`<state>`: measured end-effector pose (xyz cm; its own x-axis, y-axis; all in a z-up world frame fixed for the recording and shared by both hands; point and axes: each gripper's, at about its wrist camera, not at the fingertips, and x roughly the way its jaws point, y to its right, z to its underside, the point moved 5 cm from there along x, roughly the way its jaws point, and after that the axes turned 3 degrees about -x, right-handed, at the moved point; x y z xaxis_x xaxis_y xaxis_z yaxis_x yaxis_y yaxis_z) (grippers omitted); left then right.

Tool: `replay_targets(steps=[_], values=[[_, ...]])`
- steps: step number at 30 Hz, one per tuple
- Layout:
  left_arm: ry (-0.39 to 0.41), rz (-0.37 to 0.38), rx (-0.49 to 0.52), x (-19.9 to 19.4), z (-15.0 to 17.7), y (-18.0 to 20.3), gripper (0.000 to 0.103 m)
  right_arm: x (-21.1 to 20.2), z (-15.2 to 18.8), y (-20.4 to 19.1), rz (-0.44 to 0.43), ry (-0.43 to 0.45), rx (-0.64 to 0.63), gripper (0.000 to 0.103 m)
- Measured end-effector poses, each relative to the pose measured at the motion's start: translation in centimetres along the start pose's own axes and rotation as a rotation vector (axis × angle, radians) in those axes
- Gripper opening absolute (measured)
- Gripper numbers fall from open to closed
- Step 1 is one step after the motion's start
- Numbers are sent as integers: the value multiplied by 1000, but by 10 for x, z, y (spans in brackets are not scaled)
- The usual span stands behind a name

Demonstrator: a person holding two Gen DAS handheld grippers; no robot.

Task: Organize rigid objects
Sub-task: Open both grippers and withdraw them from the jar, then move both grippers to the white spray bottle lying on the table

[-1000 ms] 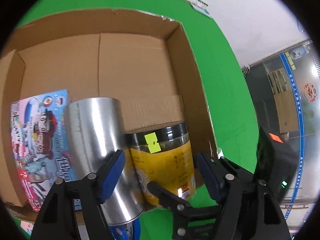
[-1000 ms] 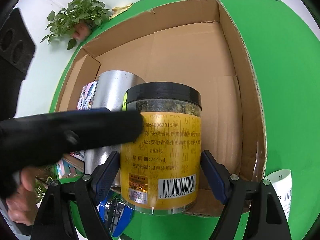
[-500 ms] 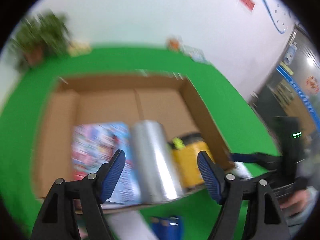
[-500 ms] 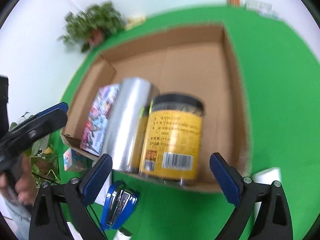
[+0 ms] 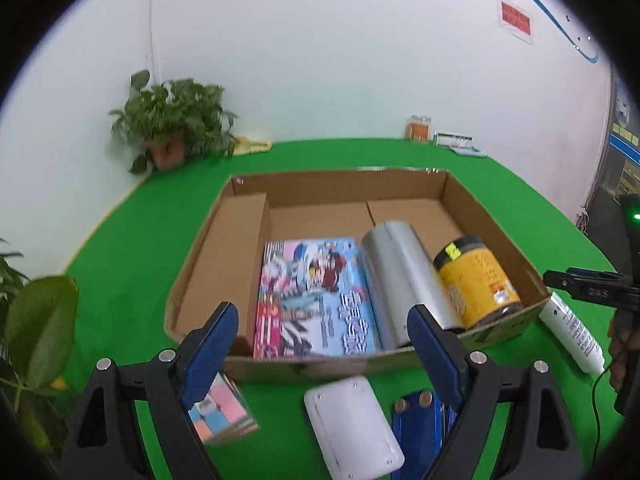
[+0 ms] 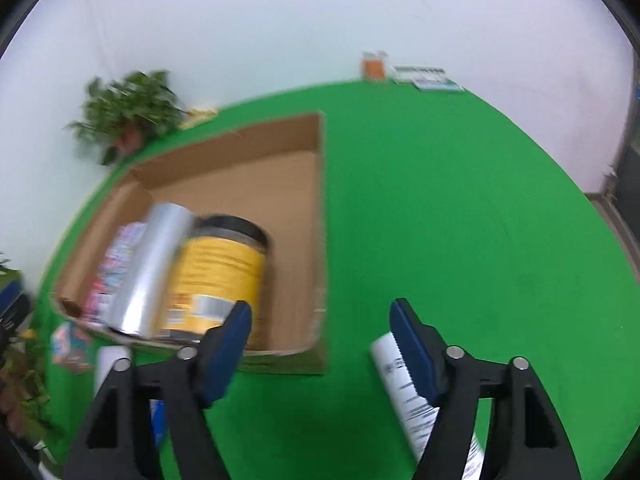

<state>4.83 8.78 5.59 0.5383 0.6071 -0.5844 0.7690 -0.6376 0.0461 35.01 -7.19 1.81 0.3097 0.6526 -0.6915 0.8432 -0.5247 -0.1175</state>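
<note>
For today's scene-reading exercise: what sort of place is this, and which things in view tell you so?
Probably an office or lab corner set up for recording, not a home. A table covered in green cloth stands against a plain white wall; a potted plant sits at its edge, and a red notice hangs on the wall.

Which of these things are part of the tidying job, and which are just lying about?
Part of the job:
cardboard box
picture book
silver cylinder
yellow jar
white tube
blue stapler
white pad
small booklet

Just lying about:
potted plant
orange jar
</note>
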Motion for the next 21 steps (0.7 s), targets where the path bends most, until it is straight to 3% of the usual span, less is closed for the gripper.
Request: replay_targets(steps=[2,4,5,8,11,13,15,16,18,19,21], values=[[-34,4,-16,5,8,0,87,20,5,4,7,-60,-12,27],[-46,16,-41,0,15,2,87,27,6,0,-37,-61,-36,18],[-46,27,-52,-1,16,2,87,27,5,-4,-30,-54,-65,7],[-45,61,-74,-5,18,5,87,30,2,-10,13,-45,-111,7],[-67,121,-91,-3,19,12,87,27,1,-6,-3,-52,-100,8],[-82,163,-98,-1,19,20,87,12,1,-7,-10,-17,-115,25],[-90,220,-99,-2,20,32,87,-18,-3,5,-29,58,-136,93],[-99,254,-95,-3,21,40,87,-35,-4,15,-16,103,-134,101],[-130,325,-85,-4,27,57,87,-63,2,46,34,137,-113,101],[-139,343,-82,-5,28,63,87,-67,7,57,21,99,-105,99],[-170,391,-70,-4,32,78,87,-62,23,77,-35,-6,-84,83]])
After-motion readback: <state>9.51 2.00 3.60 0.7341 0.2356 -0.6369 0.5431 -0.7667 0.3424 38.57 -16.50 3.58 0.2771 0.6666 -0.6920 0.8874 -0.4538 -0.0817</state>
